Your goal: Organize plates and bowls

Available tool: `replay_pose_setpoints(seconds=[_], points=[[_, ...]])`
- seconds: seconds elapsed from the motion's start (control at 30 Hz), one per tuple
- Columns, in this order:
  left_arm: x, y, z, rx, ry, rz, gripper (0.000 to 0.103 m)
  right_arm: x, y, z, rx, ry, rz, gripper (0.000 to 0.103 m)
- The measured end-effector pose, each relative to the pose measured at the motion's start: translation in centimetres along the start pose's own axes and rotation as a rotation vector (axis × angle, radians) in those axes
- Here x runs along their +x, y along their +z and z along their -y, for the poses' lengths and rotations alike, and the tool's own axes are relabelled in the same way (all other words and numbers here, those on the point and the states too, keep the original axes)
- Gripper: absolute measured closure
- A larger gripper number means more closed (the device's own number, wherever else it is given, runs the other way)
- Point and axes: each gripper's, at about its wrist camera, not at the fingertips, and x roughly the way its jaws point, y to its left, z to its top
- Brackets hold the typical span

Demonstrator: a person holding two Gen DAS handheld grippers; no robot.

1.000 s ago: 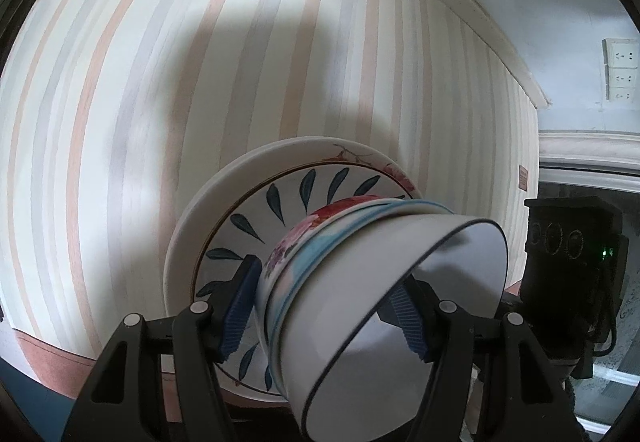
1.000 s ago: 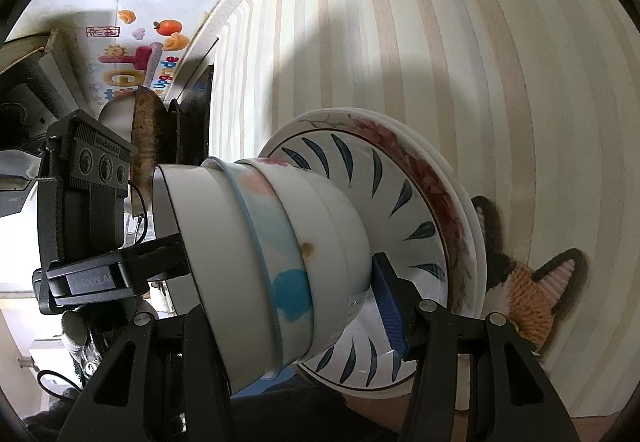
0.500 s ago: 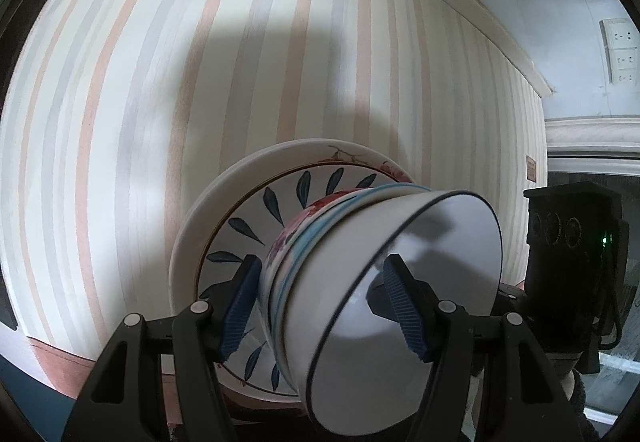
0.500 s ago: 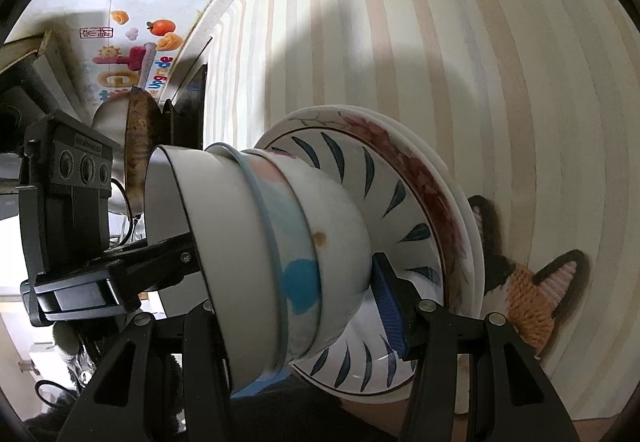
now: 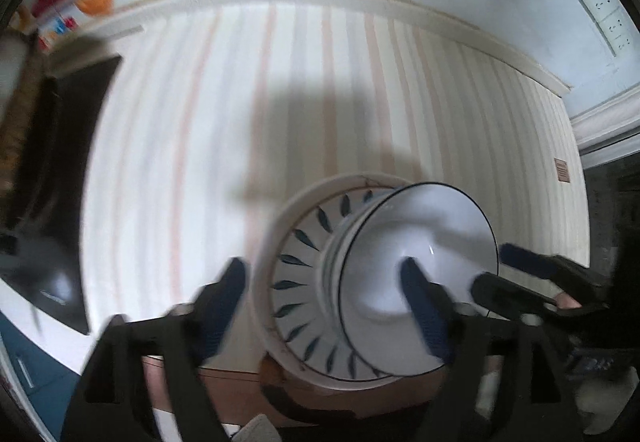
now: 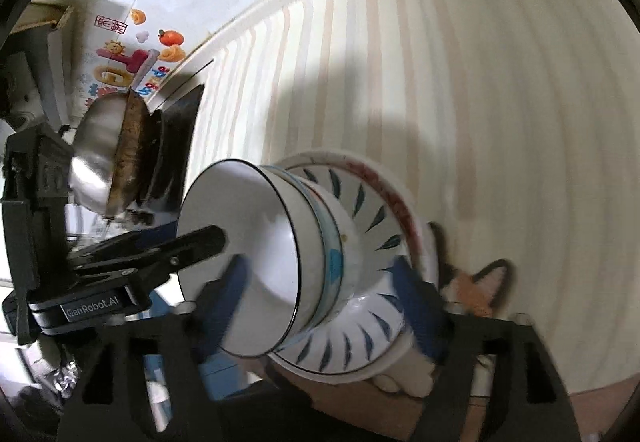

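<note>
Left gripper (image 5: 328, 298): jaws have just been opening and stand wide; blue pads clear of the crockery, one pad in front of the bowl mouth, no contact seen.

Right gripper (image 6: 320, 294): jaws likewise just been opening, wide; the bowls sit between the pads, untouched as far as the blur allows.

Stack of nested white ceramic bowls (image 5: 416, 274) (image 6: 280, 262) rests on the stacked round plates, top one white with dark-blue leaf marks (image 5: 296, 282) (image 6: 360, 202). Plates lie on the cream striped tablecloth (image 5: 280, 102) (image 6: 480, 102), near its front edge.

Right view only: steel pot (image 6: 96, 162) left of the plates; orange knitted coaster (image 6: 480, 286) partly under them on the right.

Left view only: white wall sockets (image 5: 608, 18), far right of the plates.

Both views motion-blurred; lower bowl patterns unclear.
</note>
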Motion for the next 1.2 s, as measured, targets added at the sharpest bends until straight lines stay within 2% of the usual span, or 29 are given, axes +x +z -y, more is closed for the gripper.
replay_pose_setpoints(seconds=[0.17, 0.23, 0.3, 0.37, 0.5, 0.63, 0.9, 1.2], points=[[-2.3, -0.7, -0.1, 0.002, 0.052, 0.102, 0.009, -3.0, -1.2, -2.1, -0.059, -0.156, 0.097, 0.010], [-3.1, -1.0, -0.2, 0.008, 0.063, 0.132, 0.004, -4.2, -1.8, -3.0, -0.082, -0.210, 0.149, 0.008], [-4.0, -1.4, -0.2, 0.015, 0.064, 0.155, 0.003, -5.1, -2.5, -3.8, -0.091, -0.263, 0.191, 0.007], [-4.8, -1.9, -0.1, 0.025, 0.067, 0.179, 0.002, -6.1, -3.1, -4.6, -0.097, -0.304, 0.237, 0.006], [-7.2, -2.7, 0.3, 0.053, 0.061, 0.277, 0.002, -8.1, -4.4, -6.2, -0.099, -0.360, 0.314, 0.005], [-10.1, -3.8, 0.6, 0.071, 0.057, 0.377, 0.000, -9.9, -5.7, -7.5, -0.093, -0.382, 0.364, 0.005], [-14.4, -6.4, 0.8, 0.061, 0.053, 0.453, 0.000, -13.3, -8.7, -10.6, -0.113, -0.417, 0.451, 0.004], [-19.6, -13.0, 1.9, 0.035, 0.101, 0.539, 0.000, -18.4, -14.2, -13.5, -0.161, -0.394, 0.555, 0.003]])
